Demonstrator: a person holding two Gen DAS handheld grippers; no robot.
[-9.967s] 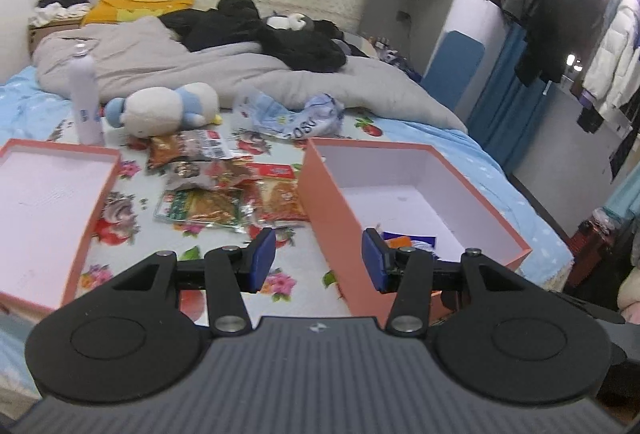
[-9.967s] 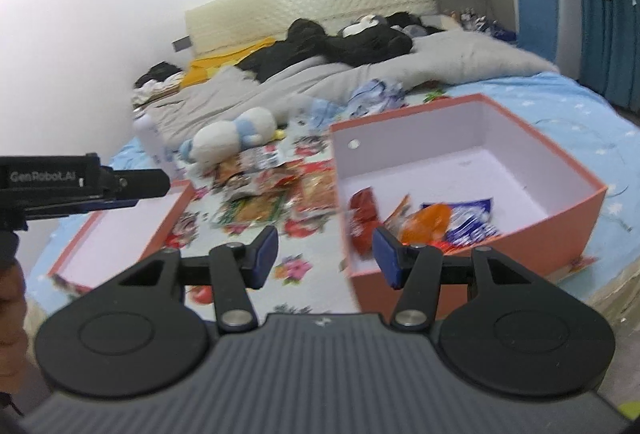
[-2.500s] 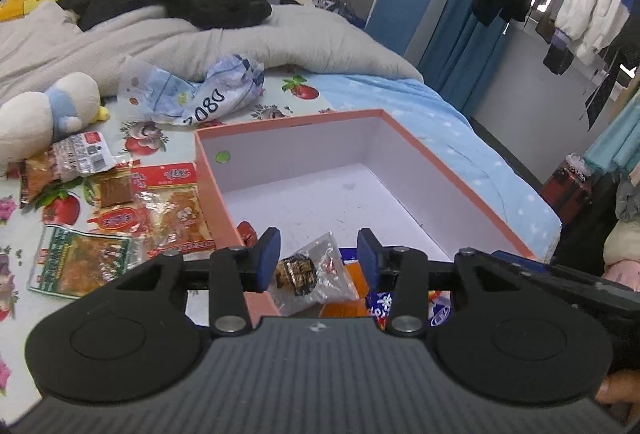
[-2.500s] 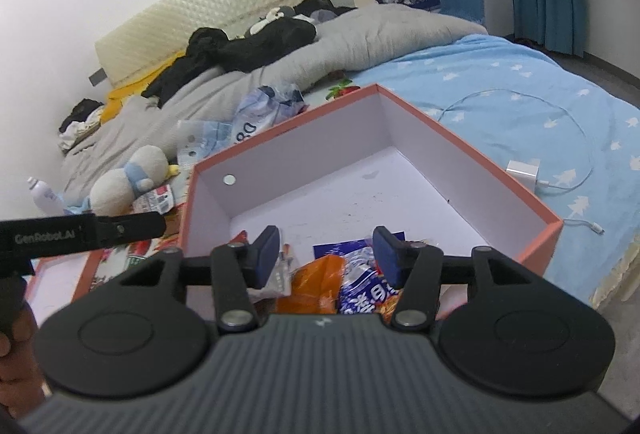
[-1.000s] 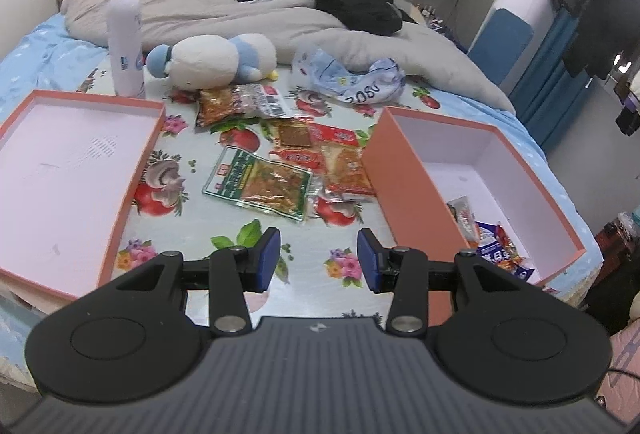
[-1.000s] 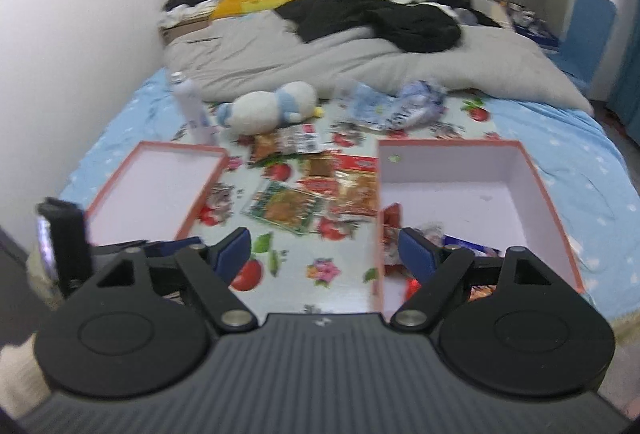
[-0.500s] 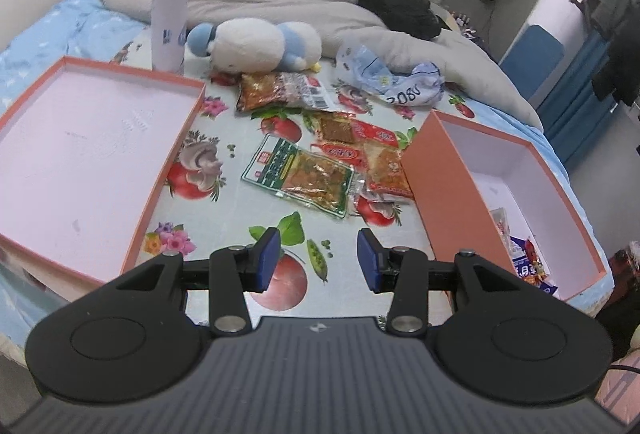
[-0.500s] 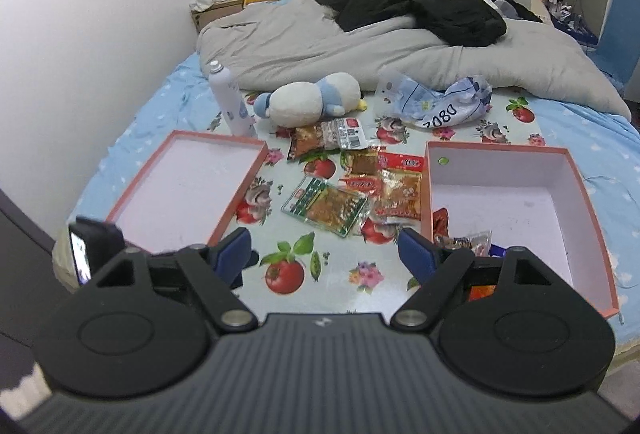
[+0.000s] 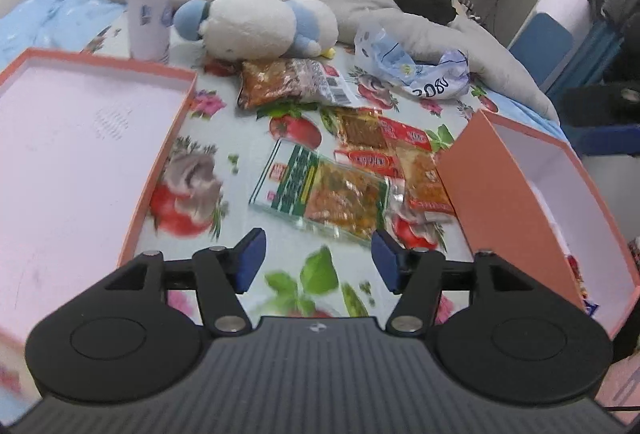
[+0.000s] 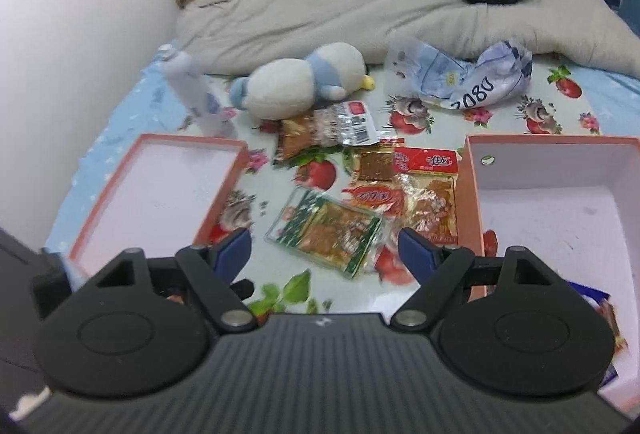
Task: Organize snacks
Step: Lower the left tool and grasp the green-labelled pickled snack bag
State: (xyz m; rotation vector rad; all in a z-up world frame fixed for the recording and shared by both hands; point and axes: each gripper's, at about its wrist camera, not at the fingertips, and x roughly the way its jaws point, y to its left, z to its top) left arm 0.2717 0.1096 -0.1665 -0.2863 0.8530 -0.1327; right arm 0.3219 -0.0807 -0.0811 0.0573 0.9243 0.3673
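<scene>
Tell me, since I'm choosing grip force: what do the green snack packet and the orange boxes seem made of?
Green snack packet: thin glossy plastic film, apparently; it glints, crinkles, and has a clear sealed edge. Deep orange box and shallow orange box: likely matte paperboard, with flat stiff walls, crisp corners, no shine and a pale inner lining.

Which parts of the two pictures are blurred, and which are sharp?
Left wrist view: the green snack packet and printed cloth smear, while the left hand-held gripper stays sharp. Right wrist view: the white bottle and bedding are soft; straight edges bow.
</scene>
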